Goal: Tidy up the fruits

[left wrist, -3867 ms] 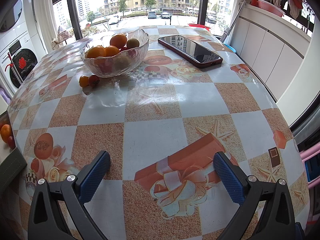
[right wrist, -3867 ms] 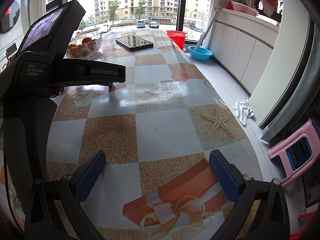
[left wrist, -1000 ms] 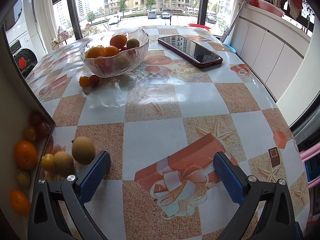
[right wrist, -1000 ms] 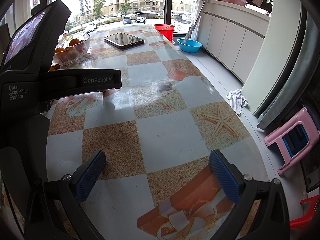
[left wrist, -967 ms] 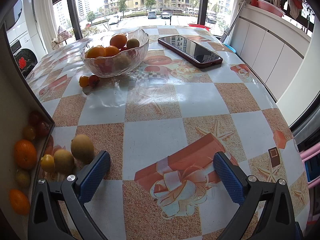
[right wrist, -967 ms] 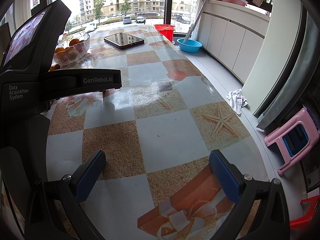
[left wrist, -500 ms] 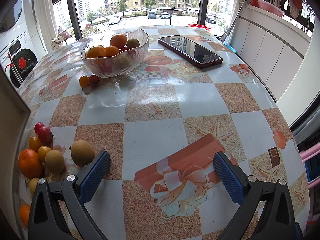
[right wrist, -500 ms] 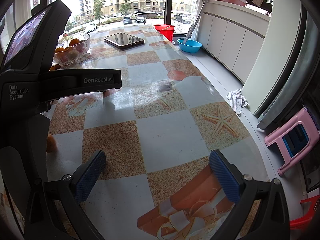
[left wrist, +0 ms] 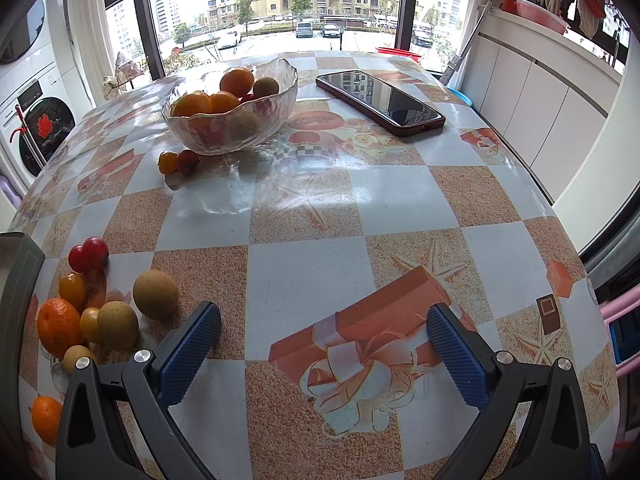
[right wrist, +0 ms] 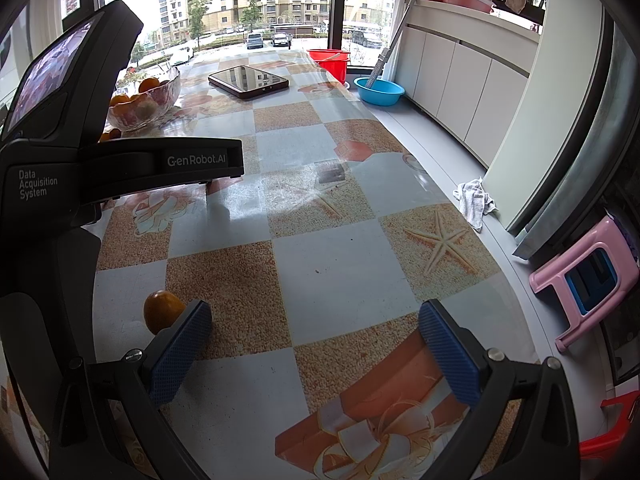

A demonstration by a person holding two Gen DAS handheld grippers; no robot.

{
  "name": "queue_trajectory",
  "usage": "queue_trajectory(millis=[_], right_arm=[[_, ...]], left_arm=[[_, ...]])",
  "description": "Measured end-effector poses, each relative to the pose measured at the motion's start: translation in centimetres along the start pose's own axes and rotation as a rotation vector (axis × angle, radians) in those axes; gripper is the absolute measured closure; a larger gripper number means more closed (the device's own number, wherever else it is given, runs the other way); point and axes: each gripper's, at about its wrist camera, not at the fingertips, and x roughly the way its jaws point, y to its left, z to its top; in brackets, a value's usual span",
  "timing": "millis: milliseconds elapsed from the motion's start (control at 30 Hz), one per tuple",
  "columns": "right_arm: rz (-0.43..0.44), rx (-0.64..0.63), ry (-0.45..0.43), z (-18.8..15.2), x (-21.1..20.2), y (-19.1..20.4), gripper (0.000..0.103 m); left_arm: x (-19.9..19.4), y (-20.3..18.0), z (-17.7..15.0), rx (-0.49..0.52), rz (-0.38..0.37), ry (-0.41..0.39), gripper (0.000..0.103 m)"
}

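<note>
Loose fruit now lies spilled at the near-left of the chequered oilcloth bench [left wrist: 360, 272], where bare cloth showed seconds ago. At the far side stands a clear glass bowl of oranges [left wrist: 230, 120], beside a dark flat phone [left wrist: 380, 102]. Both the left gripper [left wrist: 320, 340] and right gripper [right wrist: 316, 344] have fingers spread wide, holding nothing. One small orange [right wrist: 160, 310] touches the right gripper's left finger.
</note>
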Motion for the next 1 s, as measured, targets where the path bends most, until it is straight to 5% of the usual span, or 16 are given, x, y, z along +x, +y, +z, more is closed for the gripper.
queue_trajectory(millis=[833,900,1000], right_arm=[[0.001,-0.001,-0.001,0.0,0.0,0.0,0.000],[0.000,0.000,-0.002,0.0,-0.1,0.0,0.000],[0.000,0.000,-0.002,0.0,-0.1,0.0,0.000]], left_arm=[[-0.2,0.0,0.1,0.049,0.007,0.004,0.000],[-1.5,0.1,0.5,0.064,0.057,-0.029,0.000],[-5.9,2.1,0.6,0.076,0.020,-0.139,0.000]])
